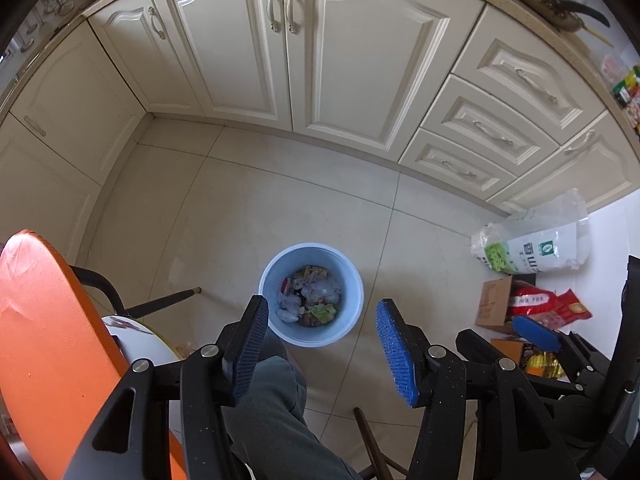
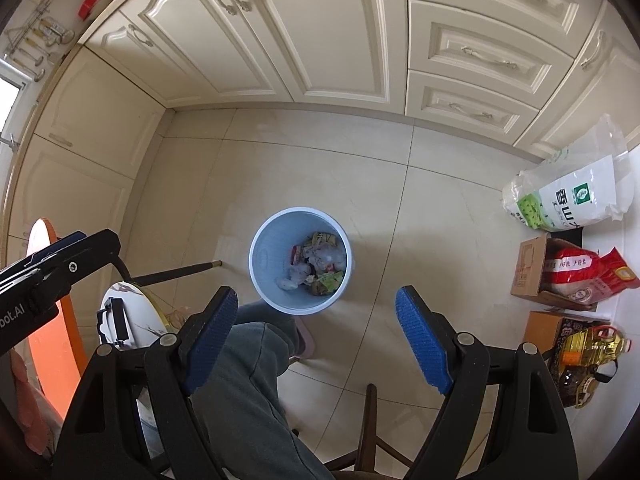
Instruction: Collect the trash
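Note:
A light blue bin (image 1: 276,272) stands on the tiled floor, holding wrappers and crumpled white trash (image 1: 312,298). My left gripper (image 1: 322,303) hangs above the bin's near rim, pointing down, open, with nothing between its blue pads. In the right wrist view the same bin (image 2: 262,256) lies just ahead of my right gripper (image 2: 317,293), which is open wide and empty. One of the right gripper's pads (image 1: 536,332) shows at the right of the left wrist view. The left gripper's fingers (image 2: 66,242) show at the left edge of the right wrist view.
Cream cabinets (image 1: 248,52) line the far side and left. A person's grey trouser leg (image 2: 248,364) and pink slipper (image 2: 306,340) lie below the grippers. Rice bags (image 2: 576,200), cardboard boxes (image 2: 528,268) and an oil bottle (image 2: 588,356) stand right. An orange chair (image 1: 48,328) and white round table (image 2: 136,312) stand left.

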The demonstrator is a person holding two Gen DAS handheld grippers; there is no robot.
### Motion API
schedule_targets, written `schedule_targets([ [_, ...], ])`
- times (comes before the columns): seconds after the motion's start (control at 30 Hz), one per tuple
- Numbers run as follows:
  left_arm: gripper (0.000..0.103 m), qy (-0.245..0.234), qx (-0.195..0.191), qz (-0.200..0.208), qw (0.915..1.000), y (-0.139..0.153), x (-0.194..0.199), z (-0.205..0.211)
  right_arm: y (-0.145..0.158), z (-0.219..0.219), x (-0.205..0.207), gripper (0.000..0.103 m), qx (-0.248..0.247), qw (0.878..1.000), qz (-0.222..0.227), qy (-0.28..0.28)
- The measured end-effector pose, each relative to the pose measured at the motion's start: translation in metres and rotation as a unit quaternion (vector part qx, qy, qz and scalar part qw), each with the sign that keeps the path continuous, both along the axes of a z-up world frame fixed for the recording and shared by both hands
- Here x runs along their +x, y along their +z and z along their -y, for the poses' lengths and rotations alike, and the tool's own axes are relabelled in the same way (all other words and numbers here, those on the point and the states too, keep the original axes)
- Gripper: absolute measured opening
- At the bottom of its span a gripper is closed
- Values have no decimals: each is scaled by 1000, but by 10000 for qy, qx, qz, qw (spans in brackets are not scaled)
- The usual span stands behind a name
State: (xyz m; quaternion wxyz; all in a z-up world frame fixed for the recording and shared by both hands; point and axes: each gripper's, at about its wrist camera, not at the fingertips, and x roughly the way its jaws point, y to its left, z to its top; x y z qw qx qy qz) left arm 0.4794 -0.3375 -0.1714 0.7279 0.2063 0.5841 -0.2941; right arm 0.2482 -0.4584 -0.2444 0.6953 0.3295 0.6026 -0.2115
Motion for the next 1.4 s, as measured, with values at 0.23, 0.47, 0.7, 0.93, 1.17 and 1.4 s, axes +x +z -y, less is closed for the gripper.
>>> schedule_targets([
  [0.23, 53, 68, -32, 27, 10000, 12, -14, -15, 8, -6, -3, 83, -16, 10000, 81, 42],
  [0.47, 53, 163, -40, 86, 9998, 27, -26, -35, 20, -12, -4, 83, -66, 9996, 247, 90],
  [0.7, 53, 354, -68, 117, 9993, 43, -44, -64, 39, -26, -8, 85, -257, 9982, 506, 179],
  [0.93, 53, 794, -164, 177, 9965, 65, -54, -122, 60, -56, -3, 86, -384, 9952, 736, 524],
  [1.17, 53, 1376, -324, 605, 9881, 97, -97, -198, 84, -103, 2, 88, -467, 9878, 1107, 994],
  [1.4, 54, 2003, -446, 1228, 9710, 123, -163, -272, 106, -162, 3, 89, -632, 9733, 1455, 1661],
])
